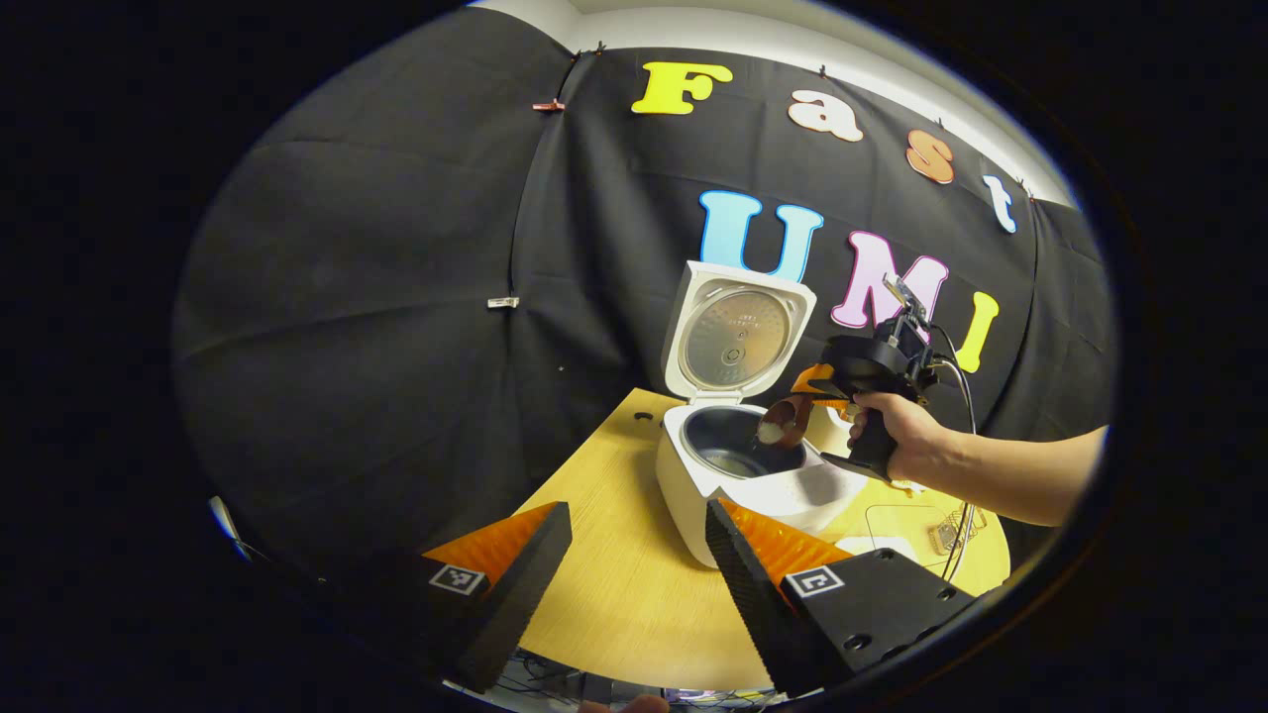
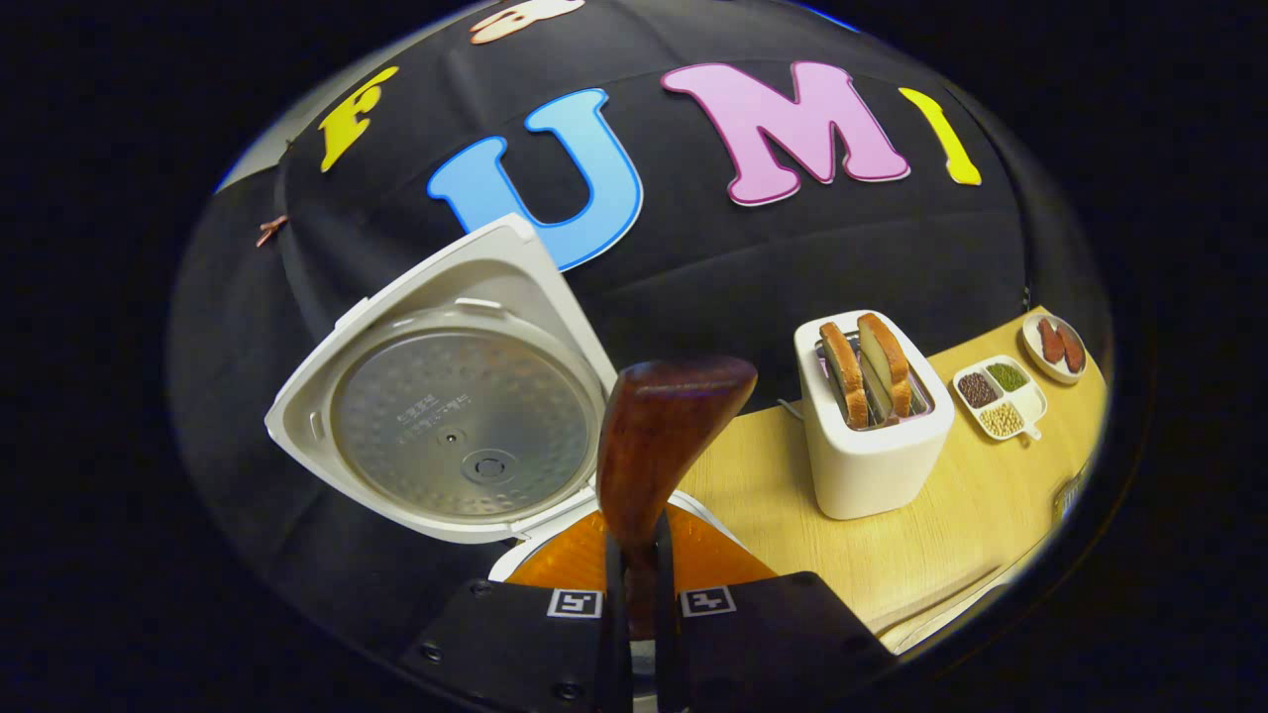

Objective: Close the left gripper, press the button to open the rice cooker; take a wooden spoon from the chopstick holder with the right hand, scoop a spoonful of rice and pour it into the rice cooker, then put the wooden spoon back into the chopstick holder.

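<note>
The white rice cooker (image 1: 783, 495) stands on the wooden table (image 1: 614, 594) with its lid (image 1: 738, 337) raised and the dark inner pot (image 1: 733, 446) exposed. My left gripper (image 1: 634, 584) hangs open in front of the cooker, apart from it, with nothing between its fingers. A hand holds my right gripper (image 1: 817, 388) over the pot's right rim. It is shut on the wooden spoon (image 1: 786, 421), whose tilted bowl carries white rice above the pot. In the right gripper view the spoon (image 2: 664, 436) rises from the shut right gripper (image 2: 634, 594), beside the open lid (image 2: 456, 416).
A white toaster (image 2: 872, 436) with two bread slices stands on the table (image 2: 971, 525) to the right of the cooker. Behind it are a divided dish of beans (image 2: 1001, 396) and a small plate with sausages (image 2: 1055, 347). A cable and a small wire object (image 1: 951, 535) lie under the forearm.
</note>
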### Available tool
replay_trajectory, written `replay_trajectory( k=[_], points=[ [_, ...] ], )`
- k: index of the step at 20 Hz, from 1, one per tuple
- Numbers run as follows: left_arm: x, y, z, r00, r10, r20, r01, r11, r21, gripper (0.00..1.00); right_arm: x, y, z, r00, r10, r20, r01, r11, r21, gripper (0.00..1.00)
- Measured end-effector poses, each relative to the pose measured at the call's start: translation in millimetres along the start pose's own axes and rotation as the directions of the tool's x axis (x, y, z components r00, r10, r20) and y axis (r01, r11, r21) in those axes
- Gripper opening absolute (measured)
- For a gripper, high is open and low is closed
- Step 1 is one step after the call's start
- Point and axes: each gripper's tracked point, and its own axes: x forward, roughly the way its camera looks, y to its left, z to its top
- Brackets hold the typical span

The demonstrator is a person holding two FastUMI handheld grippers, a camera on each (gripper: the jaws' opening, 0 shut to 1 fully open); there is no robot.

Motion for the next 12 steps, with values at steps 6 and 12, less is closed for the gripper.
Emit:
replay_trajectory(
  k=[6, 12],
  points=[
    [-8.4, 8.0, 1.2, 0.999, 0.04, 0.021, -0.041, 0.997, 0.071, 0.94, 1.2, 23.8, -4.7, 0.999, 0.046, 0.014, -0.042, 0.982, -0.185, 0.14],
    [-12.3, 11.0, -2.4, 0.998, 0.058, 0.023, -0.059, 0.996, 0.061, 0.94, -1.8, 37.6, -2.4, 0.995, 0.093, 0.022, -0.081, 0.942, -0.327, 0.13]
  ],
)
